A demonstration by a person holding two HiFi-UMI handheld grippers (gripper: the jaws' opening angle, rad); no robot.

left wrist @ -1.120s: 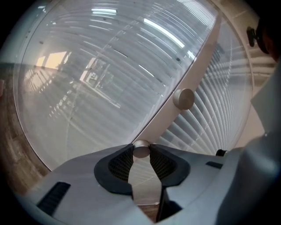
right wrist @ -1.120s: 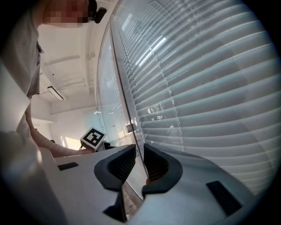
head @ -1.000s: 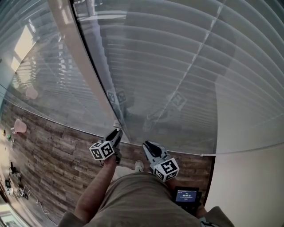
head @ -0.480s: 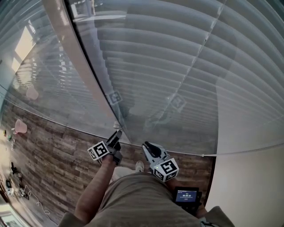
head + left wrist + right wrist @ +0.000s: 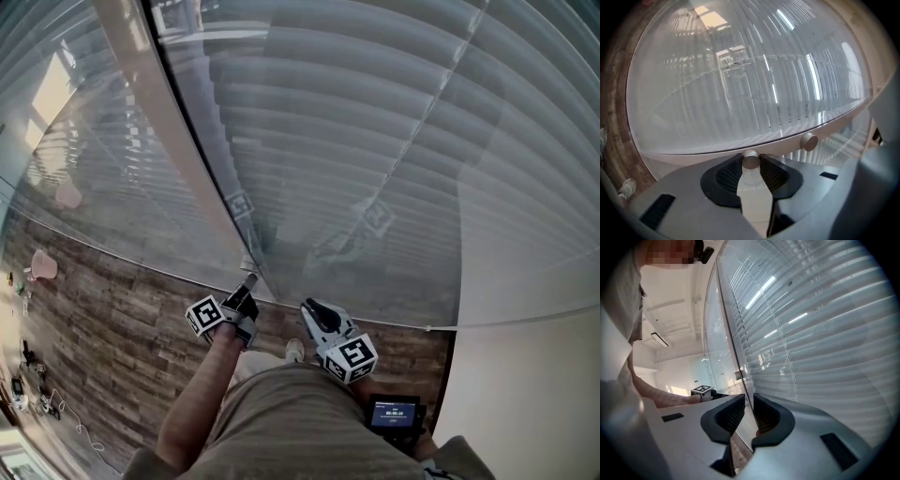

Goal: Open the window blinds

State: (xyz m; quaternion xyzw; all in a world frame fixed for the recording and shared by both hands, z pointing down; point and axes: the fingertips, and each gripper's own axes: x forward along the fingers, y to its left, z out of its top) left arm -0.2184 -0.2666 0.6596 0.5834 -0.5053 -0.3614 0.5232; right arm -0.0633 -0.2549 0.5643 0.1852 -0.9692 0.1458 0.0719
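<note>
White slatted blinds (image 5: 375,141) hang behind glass, right of a pale upright frame post (image 5: 178,159). At the foot of that post my left gripper (image 5: 247,283) reaches in, its marker cube turned to the left. In the left gripper view the pads are shut on a small round metal knob (image 5: 750,159) on the frame, with the slats (image 5: 740,93) beyond. A second like knob (image 5: 809,141) sits free to the right. My right gripper (image 5: 307,306) hovers beside it near the glass; its jaws (image 5: 749,416) stand slightly apart with nothing between them, facing the blinds (image 5: 825,333).
Wood-plank floor (image 5: 103,309) runs along the glass wall on the left. A white wall (image 5: 525,394) closes the right side. A small device with a lit screen (image 5: 394,413) hangs at the person's hip, and a shoe (image 5: 293,351) shows below the grippers.
My left gripper has rolled about its own axis while staying on the knob; its marker cube has swung round and down. The right gripper has kept still.
</note>
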